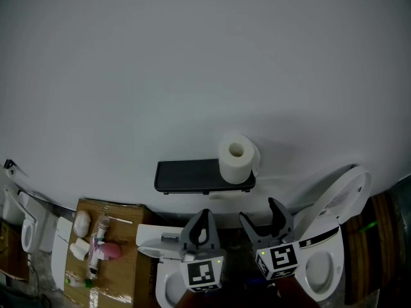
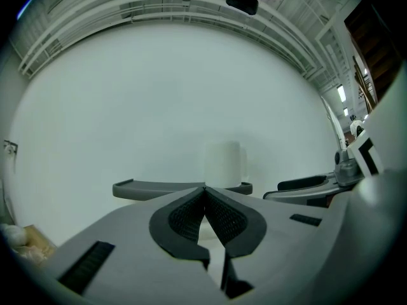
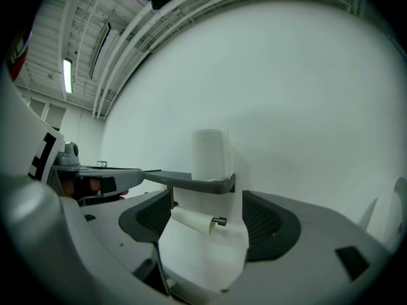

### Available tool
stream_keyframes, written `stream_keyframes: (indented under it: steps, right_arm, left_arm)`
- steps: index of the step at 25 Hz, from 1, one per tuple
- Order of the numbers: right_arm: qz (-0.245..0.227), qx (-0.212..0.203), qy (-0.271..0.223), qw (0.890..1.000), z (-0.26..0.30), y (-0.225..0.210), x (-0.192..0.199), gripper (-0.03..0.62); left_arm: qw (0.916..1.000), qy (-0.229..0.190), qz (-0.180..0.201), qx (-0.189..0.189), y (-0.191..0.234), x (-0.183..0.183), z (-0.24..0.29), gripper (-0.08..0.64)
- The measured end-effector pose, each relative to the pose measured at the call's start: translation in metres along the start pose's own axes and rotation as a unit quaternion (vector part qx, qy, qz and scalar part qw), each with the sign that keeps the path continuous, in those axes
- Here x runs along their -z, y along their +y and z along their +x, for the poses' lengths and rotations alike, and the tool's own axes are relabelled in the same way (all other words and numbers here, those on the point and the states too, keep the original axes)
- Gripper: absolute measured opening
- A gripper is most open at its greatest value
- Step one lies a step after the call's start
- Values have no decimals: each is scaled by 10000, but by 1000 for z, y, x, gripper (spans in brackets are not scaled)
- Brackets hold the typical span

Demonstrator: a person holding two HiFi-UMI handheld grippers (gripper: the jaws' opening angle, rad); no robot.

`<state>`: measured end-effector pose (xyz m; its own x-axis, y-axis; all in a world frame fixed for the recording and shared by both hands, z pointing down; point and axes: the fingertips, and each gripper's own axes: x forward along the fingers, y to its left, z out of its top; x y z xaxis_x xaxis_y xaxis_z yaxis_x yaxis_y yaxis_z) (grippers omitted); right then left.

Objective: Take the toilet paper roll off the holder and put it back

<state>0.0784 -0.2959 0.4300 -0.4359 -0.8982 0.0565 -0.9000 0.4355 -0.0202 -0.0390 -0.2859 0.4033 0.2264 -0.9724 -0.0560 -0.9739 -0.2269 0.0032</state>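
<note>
- A flat black holder shelf (image 1: pixel 186 176) is fixed to the plain white wall (image 1: pixel 192 56), and everything else is placed from it.
- The white toilet paper roll (image 1: pixel 236 158) stands upright on the right end of the holder shelf, with its core hole facing up.
- Under that same end, the right gripper view shows a short rod with a dark end cap (image 3: pixel 219 221). The rod carries a thin cream tube (image 3: pixel 191 218).
- The left hand-held gripper (image 1: pixel 205 213) hovers just below the holder shelf, clear of it. Its jaws are pressed together with nothing between them.
- The right hand-held gripper (image 1: pixel 259 212) hovers below the right end of the holder shelf, with its jaws spread wide and empty. The roll and the rod line up with the gap but lie beyond the jaws, untouched.
- Below and to the right of the holder shelf stands a white toilet (image 1: pixel 337 201) with its lid raised.
- Below and to the left of the holder shelf, a brown cardboard sheet (image 1: pixel 125 268) carries small white and pink items, too small to tell apart.
</note>
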Motion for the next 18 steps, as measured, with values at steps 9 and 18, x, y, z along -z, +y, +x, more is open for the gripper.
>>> stream_keyframes:
  steps: [9,18]
  right_arm:
    - [-109,160,-47,9998,-3,-2,-1,242]
    - [120,423,-194,9988,-11,-14,-12,27]
  left_arm:
    - [10000,-1,-4,49,-3,1,-1,12]
    - [9999,-54,-75,124,-9,-4,-4,12]
